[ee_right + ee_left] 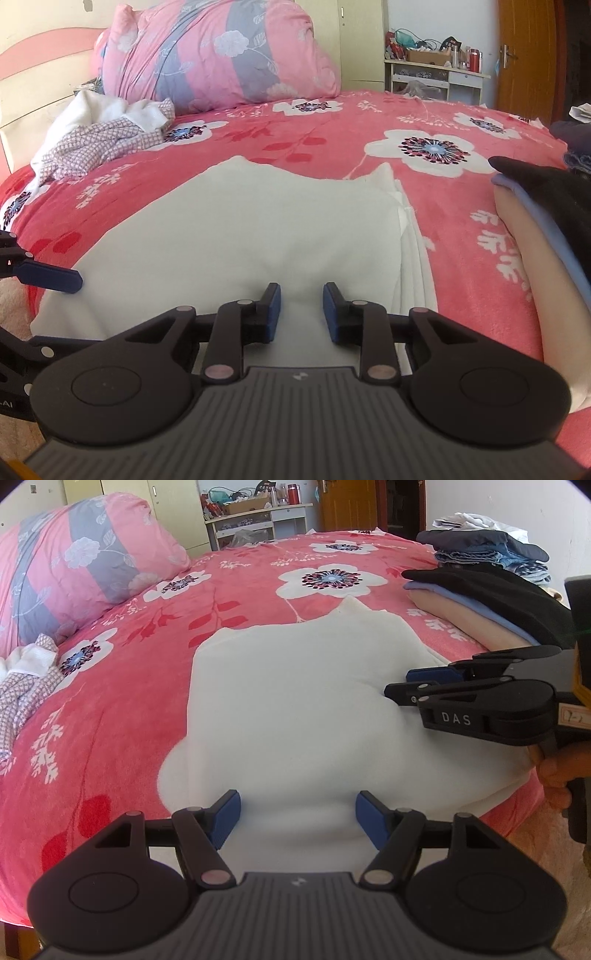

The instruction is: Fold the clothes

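Note:
A folded white garment [288, 701] lies flat on the pink floral bed; it also shows in the right wrist view [258, 229]. My left gripper [297, 818] is open, its blue pads over the garment's near edge with nothing between them. My right gripper [301, 310] is open with a narrower gap, resting on the garment's near right part. It shows from the side in the left wrist view [400, 685], pressing into the cloth. The left gripper's blue fingertip [55, 278] shows at the left of the right wrist view.
A stack of folded clothes [491, 602] with a black one on top lies at the right, also in the right wrist view [543, 221]. More dark and denim clothes [491, 550] lie behind. A crumpled checked garment [107, 136] and pink pillow [221, 55] are at the left.

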Available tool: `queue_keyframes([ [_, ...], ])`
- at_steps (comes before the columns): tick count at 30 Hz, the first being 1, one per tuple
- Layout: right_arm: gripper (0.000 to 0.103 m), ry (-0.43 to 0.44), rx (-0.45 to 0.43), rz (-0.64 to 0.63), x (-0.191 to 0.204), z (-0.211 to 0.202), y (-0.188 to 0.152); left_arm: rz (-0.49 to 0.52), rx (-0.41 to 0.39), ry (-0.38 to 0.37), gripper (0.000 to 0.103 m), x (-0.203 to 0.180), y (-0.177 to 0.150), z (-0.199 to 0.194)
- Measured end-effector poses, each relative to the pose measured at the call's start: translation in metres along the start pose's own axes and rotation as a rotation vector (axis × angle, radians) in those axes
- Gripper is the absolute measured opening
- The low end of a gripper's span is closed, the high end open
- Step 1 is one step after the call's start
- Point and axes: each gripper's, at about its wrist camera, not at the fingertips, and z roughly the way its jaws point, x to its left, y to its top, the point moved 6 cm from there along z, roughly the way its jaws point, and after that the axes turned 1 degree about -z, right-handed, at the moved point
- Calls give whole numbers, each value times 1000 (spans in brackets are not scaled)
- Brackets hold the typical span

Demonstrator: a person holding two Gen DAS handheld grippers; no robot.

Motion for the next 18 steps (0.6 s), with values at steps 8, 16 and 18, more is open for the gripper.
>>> queue_keyframes([
  [8,25,0,-4,7,0,0,0,6,5,9,71,-1,1,1],
  [16,25,-1,-18,2,0,0,-2,-34,-29,-28,72,6,0,-4],
  [18,25,3,-25,8,-1,0,-3,-71,-73,-52,72,18,3,-14],
])
